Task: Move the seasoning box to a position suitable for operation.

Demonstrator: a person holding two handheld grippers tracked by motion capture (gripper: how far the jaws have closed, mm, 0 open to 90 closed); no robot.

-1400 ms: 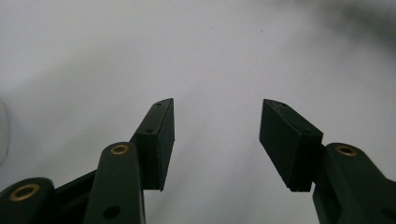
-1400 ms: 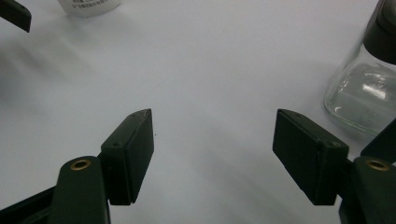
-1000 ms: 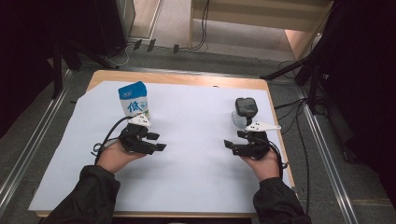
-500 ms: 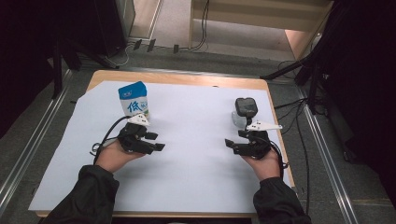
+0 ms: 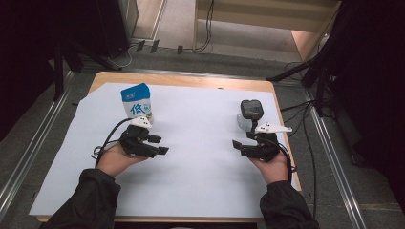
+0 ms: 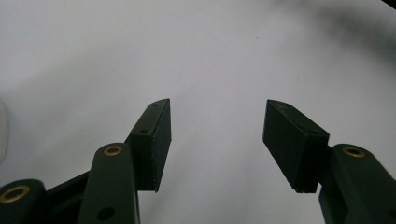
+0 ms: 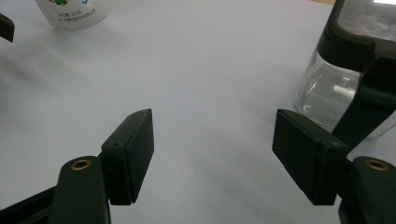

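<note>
White paper covers the wooden table before me, with grey floor and trailing cables beyond its far edge. I hold my left gripper low over the sheet, its jaws spread with nothing but bare paper between them, as its own view confirms. A blue-and-white carton stands upright just beyond that gripper, very close behind its grey top plate, though whether the two touch I cannot tell. My right gripper rests over the sheet on the other side, well apart from the left, its jaws likewise standing apart and gripping nothing; the two grippers point inward, toward each other. Just beyond the right gripper stands a clear jar with a black lid, upright on the paper. Seen from the right gripper's own camera, that jar sits just past the right-hand jaw, outside the gap, while the carton's base shows far off at upper left.
</note>
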